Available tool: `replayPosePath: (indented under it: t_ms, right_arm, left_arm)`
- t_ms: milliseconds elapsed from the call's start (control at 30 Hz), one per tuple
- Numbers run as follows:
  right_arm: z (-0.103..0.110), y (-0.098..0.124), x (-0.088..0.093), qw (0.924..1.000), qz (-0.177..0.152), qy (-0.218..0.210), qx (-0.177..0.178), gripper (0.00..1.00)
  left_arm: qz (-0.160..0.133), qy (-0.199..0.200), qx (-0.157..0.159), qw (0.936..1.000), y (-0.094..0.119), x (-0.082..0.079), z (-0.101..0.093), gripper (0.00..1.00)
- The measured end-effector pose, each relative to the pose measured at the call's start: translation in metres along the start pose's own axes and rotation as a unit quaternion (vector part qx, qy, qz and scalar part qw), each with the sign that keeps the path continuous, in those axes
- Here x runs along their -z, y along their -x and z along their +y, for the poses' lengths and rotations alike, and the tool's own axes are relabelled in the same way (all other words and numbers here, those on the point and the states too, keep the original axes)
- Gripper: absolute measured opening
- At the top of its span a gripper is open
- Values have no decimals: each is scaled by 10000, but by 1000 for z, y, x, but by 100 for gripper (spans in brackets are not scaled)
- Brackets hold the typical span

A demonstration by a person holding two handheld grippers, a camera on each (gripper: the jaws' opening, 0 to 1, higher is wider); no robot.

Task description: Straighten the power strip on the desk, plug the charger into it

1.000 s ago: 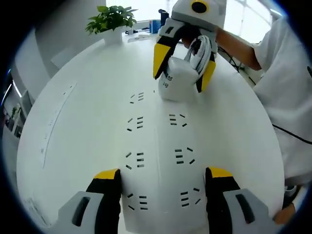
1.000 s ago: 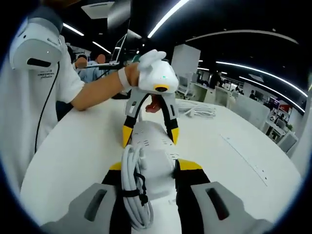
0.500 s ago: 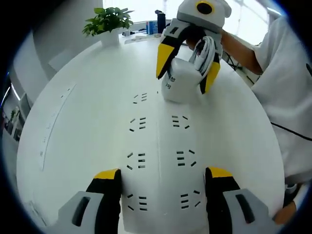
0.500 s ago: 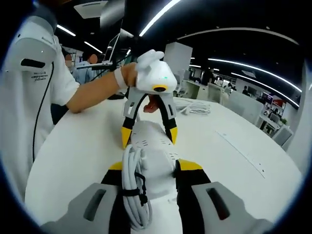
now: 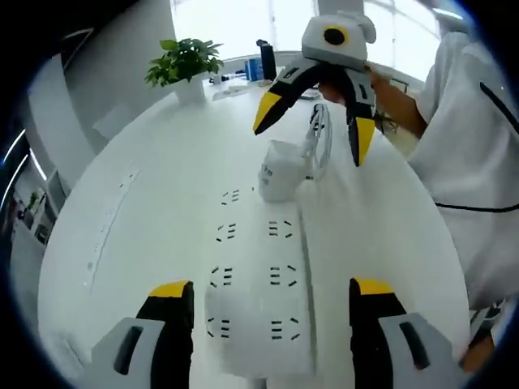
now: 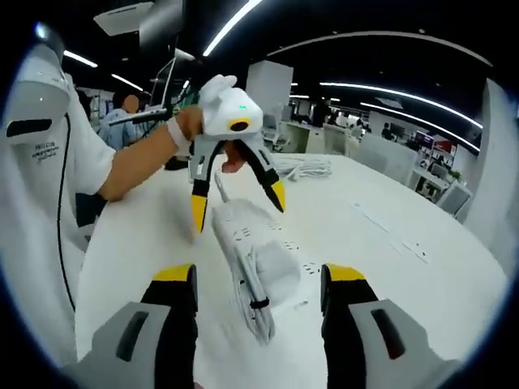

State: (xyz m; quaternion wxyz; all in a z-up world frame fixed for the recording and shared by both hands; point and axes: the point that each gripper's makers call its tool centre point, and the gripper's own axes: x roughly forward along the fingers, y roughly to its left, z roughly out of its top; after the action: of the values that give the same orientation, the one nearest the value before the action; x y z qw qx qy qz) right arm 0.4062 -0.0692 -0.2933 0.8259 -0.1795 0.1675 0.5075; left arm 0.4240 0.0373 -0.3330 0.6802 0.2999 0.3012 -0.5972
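Observation:
A white power strip (image 5: 259,279) lies on the white desk (image 5: 154,194), running away from my left gripper (image 5: 270,293). That gripper is open, its yellow-tipped jaws standing clear of the strip's two long sides. A white charger (image 5: 280,172) stands on the strip's far end, with its coiled cable (image 5: 318,139) beside it. My right gripper (image 5: 316,121) hovers open just above the charger, touching nothing. In the right gripper view the charger (image 6: 280,263) and cable (image 6: 253,304) lie ahead of my open right gripper (image 6: 258,279). The strip (image 6: 235,223) reaches toward the left gripper (image 6: 237,203).
A potted plant (image 5: 186,58) and small items stand at the desk's far edge. A person in a white shirt (image 5: 474,162) is at the right edge of the desk. A loose white cable pile (image 6: 312,168) lies farther back. Office desks fill the background.
My right gripper has opened, let go of the charger and drawn back; the charger stays on the strip's end. The left gripper's jaws now stand off the strip's sides.

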Motion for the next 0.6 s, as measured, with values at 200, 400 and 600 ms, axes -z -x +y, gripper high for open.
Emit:
replayPosePath:
  t_ms: [200,400,600]
  right_arm:
    - [2,15,-6,9997,-115,-22,195,82]
    - [-6,38,-1,9972,-149,-368,633,91]
    - [-6,59,17,9930,-3,-753,913,97]
  left_arm:
    - [59,217,-486,9986,16,14,-24,96]
    - [-365,750,-1069,9908,34,10,-48,96]
    - [-1128,1739,-1622,9647,55,-5,-66,96]
